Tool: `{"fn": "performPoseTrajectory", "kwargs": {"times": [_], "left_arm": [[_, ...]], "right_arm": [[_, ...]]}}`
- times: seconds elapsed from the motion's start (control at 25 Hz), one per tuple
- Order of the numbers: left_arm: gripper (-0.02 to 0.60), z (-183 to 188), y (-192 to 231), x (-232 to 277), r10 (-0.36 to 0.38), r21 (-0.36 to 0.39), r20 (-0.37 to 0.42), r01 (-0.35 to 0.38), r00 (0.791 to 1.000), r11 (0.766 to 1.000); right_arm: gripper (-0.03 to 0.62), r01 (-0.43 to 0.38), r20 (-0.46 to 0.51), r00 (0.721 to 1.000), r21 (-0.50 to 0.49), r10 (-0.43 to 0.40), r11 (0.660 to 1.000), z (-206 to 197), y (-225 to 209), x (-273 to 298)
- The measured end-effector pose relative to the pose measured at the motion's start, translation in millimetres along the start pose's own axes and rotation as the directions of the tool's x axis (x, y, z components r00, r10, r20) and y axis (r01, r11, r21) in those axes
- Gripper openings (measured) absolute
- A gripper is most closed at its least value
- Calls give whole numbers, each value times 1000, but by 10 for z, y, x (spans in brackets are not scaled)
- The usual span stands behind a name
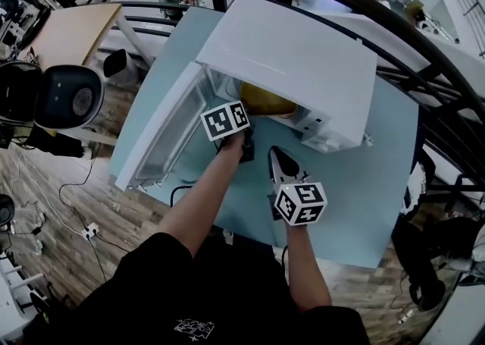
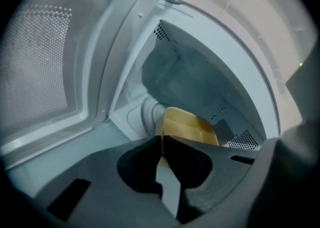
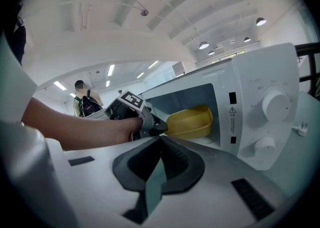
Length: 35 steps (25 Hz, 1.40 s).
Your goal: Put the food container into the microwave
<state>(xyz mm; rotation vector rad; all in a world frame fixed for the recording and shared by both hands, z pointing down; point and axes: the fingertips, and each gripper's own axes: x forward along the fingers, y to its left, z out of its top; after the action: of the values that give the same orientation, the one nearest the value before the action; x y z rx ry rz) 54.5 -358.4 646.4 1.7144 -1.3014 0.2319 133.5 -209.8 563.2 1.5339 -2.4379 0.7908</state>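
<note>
A yellow food container (image 1: 267, 101) sits inside the open white microwave (image 1: 295, 63), with its near rim at the cavity's mouth. My left gripper (image 1: 244, 112) reaches into the opening and is shut on that rim. In the left gripper view the jaws (image 2: 162, 144) pinch the container's (image 2: 192, 128) thin edge. The right gripper view shows the container (image 3: 192, 121) resting in the microwave (image 3: 260, 91) with the left gripper (image 3: 165, 127) on it. My right gripper (image 1: 274, 152) hovers over the table in front of the microwave; its jaws (image 3: 159, 139) are shut with nothing between them.
The microwave door (image 1: 167, 139) swings out to the left, its mesh window (image 2: 37, 66) beside my left gripper. The microwave stands on a light blue table (image 1: 364, 199). A black railing (image 1: 424, 55) curves behind it. Knobs (image 3: 275, 104) sit on the right front panel.
</note>
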Motion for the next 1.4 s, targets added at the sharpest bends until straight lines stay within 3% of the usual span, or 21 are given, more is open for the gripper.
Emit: {"fn": "performPoseTrajectory", "kwargs": {"times": [0.2, 0.6, 0.84, 1.04, 1.4], "left_arm": [[29, 144, -49, 133, -9, -13, 14, 9, 1000, 1000], [32, 320, -187, 322, -18, 58, 16, 17, 1000, 998], [35, 314, -246, 381, -86, 55, 37, 84, 996, 995], [86, 264, -227, 375, -147, 51, 53, 144, 988, 988], [98, 244, -184, 273, -181, 61, 58, 177, 982, 982]], "right_arm": [[5, 9, 2, 1000, 7, -9, 1000, 13, -23, 33], [5, 38, -10, 999, 33, -38, 999, -85, -109, 0], [5, 53, -13, 999, 37, -53, 998, -129, -141, -29], [5, 63, -18, 998, 35, -63, 997, -149, -144, -46], [5, 65, 1, 998, 21, -65, 998, -87, -72, -20]]}}
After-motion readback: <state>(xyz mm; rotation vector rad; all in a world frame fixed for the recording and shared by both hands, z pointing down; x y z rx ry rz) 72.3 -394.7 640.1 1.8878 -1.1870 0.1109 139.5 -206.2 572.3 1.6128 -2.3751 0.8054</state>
